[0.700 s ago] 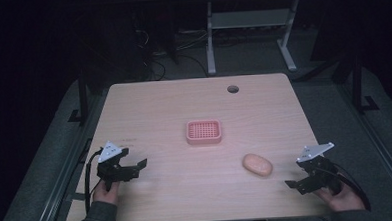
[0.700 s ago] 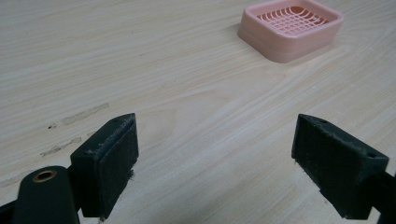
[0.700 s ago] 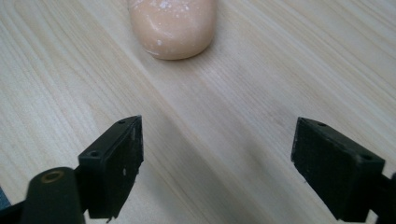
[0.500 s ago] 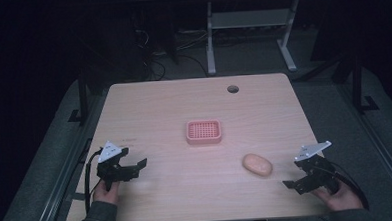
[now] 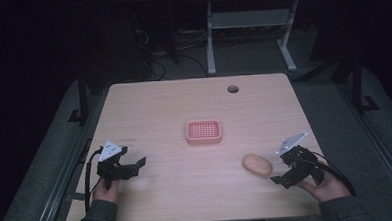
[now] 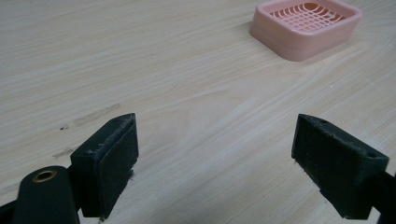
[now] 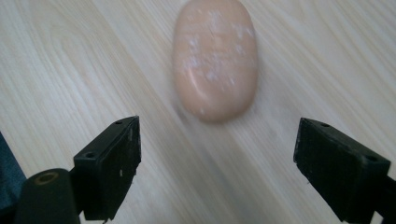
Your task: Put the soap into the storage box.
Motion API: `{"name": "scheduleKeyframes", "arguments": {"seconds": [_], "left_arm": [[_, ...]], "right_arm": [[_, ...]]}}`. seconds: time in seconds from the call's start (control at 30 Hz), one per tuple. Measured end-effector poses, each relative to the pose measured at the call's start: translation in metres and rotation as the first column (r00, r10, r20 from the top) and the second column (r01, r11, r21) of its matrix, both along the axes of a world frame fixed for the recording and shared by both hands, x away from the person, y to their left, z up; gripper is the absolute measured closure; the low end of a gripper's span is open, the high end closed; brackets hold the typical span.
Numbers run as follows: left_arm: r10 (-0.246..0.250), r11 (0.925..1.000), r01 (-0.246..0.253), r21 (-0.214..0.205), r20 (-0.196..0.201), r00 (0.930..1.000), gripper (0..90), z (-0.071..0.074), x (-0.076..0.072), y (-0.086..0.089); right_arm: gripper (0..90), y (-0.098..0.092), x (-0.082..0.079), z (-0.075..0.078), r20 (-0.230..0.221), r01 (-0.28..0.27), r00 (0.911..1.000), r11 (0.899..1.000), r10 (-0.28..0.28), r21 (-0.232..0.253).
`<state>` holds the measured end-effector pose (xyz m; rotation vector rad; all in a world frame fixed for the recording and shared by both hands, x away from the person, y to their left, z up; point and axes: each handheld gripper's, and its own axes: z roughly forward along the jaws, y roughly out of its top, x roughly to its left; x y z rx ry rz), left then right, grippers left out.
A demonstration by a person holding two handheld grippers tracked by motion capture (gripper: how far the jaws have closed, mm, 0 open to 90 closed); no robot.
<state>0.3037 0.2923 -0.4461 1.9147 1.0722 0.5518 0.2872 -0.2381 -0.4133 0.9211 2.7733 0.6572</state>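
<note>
Jaws on our right gripper point(image 5: 283, 172) stand wide apart, gripping nothing, pointed at the soap point(image 7: 215, 58) just ahead. Our left gripper point(image 5: 136, 165) is likewise spread and empty, low over the table point(image 5: 174, 106), aimed toward the dish point(image 6: 306, 26). The soap is an oval peach bar flecked white, lying flat near the table's right front, apart from the pink gridded dish at centre.

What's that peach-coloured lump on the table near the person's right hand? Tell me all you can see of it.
It looks like a bar of soap: a smooth, rounded oval, peach-orange, flecked with pale whitish specks. It lies flat on the bare wooden table, toward the near right side, apart from the pink dish. Nothing touches it. The right gripper is beside it with jaws wide open and pointed at it, the soap just beyond their tips.
</note>
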Motion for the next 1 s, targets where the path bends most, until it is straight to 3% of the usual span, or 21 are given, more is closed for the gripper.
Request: {"name": "scheduleKeyframes", "arguments": {"seconds": [0.27, 0.7, 1.0], "left_arm": [[0.006, 1.0, -0.006, 0.007, 0.009, 0.9999, 14.3, -0.001, 0.004, 0.001], [-0.005, 0.9997, 0.004, 0.024, 0.004, 1.0, 14.3, -0.002, 0.006, -0.003], [-0.005, 0.9996, 0.005, 0.027, 0.003, 1.0, 14.3, -0.002, 0.005, -0.004]], "right_arm": [[14.5, 0.033, 0.02, 0.005, -0.021, -0.075, 0.9971, 0.996, 0.074, -0.056], [16.8, 0.056, 0.047, -0.007, -0.11, -0.091, 0.9909, 0.988, 0.078, -0.121], [19.0, 0.061, 0.054, -0.016, -0.14, -0.092, 0.9876, 0.983, 0.07, -0.16]]}}
